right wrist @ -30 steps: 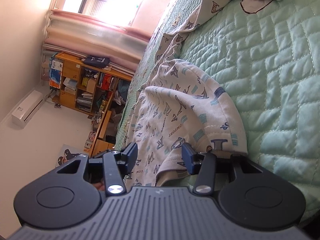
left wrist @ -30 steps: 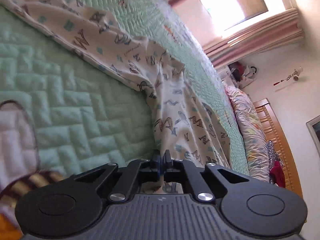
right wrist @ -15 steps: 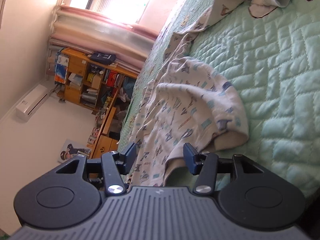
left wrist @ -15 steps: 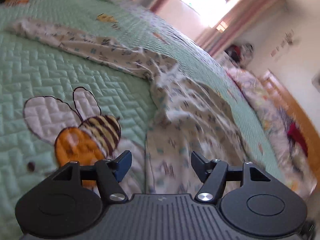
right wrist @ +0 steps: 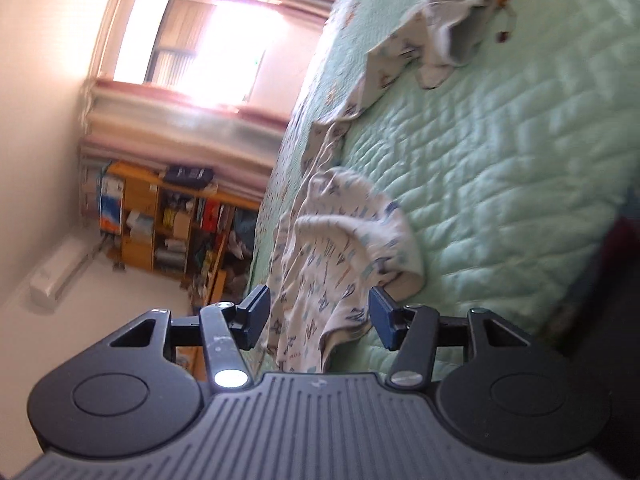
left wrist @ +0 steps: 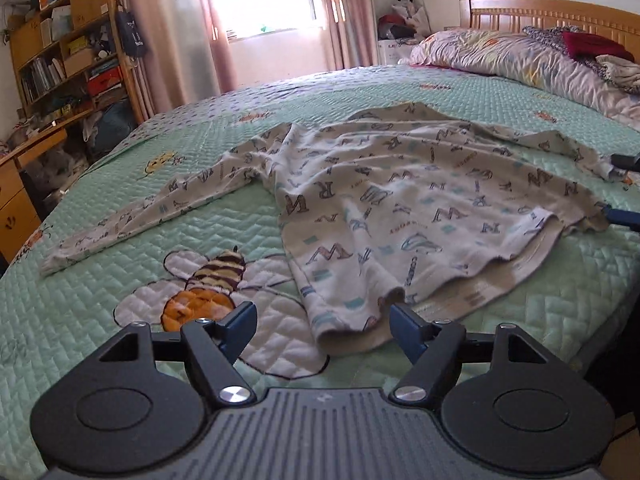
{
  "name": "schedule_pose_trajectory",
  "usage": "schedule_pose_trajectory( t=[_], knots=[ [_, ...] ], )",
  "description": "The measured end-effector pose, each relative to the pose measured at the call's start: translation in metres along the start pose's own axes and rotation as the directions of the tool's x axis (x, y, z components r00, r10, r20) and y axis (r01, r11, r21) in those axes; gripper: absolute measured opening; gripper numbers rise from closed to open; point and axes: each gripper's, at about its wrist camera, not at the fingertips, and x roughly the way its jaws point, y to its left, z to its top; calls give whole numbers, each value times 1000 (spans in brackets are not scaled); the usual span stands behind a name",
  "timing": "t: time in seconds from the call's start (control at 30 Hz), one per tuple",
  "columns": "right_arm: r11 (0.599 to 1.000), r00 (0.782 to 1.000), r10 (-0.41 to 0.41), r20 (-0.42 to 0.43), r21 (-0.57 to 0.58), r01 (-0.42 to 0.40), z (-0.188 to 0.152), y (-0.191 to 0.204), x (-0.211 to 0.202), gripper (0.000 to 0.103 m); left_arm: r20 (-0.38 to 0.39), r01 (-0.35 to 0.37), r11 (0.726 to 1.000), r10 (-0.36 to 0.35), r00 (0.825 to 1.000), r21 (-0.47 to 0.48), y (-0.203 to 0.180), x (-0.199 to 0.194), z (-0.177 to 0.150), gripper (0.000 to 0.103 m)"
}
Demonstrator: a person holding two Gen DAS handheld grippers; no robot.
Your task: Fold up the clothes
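Lying on the bed's green quilt (left wrist: 100, 312) is a pale shirt (left wrist: 400, 200) with letters printed all over it. It is spread out but rumpled, with one long sleeve (left wrist: 132, 220) stretched away to the left and its bottom edge folded up a little near the front. The left tool (left wrist: 323, 326) sits just above the near corner of the shirt. Its jaws have just been opening and now stand wide apart, with the corner of cloth lying loose between them and not pinched. A stitched bee (left wrist: 208, 288) on the quilt is right beside that corner. The right tool (right wrist: 319, 314) is at the other side of the shirt (right wrist: 340, 248), and its view is tipped sideways and a bit blurry. Its jaws have been opening a little too. A bunched fold of the shirt lies in the gap between them, but the pads do not press on it. A wooden bookshelf (left wrist: 60, 60) stands by the curtains (left wrist: 168, 32).
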Motion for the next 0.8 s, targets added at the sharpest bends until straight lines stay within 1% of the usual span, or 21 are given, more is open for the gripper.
schedule_pose_trajectory(
  t=[0.1, 0.2, 0.37, 0.5, 0.57, 0.67, 0.8],
  knots=[
    [999, 1000, -10, 21, 50, 9, 2, -7, 1, 57, -6, -8, 1000, 8, 1000, -6, -2, 2, -3, 76],
    [997, 999, -15, 39, 75, 12, 4, -8, 6, 57, -6, -15, 1000, 15, 1000, -1, -4, 3, -2, 80],
    [992, 994, -86, 65, 95, 79, 6, -5, 20, 57, -3, -23, 1000, 23, 1000, 4, -8, 3, -1, 80],
    [990, 991, -99, 94, 106, 89, 5, -2, 27, 58, 3, -33, 999, 33, 999, -1, -8, 3, 0, 83],
    [990, 988, -109, 106, 97, 99, 7, 1, 33, 58, 4, -36, 999, 36, 999, -5, -8, 3, 0, 83],
    [987, 977, -155, 146, 58, 147, 9, 8, 39, 58, 4, -41, 999, 41, 999, -11, -7, 4, 1, 83],
    [973, 958, -208, 200, -56, 223, 4, 22, 37, 58, 5, -45, 999, 45, 999, -18, -6, 4, 1, 84]
  ],
)
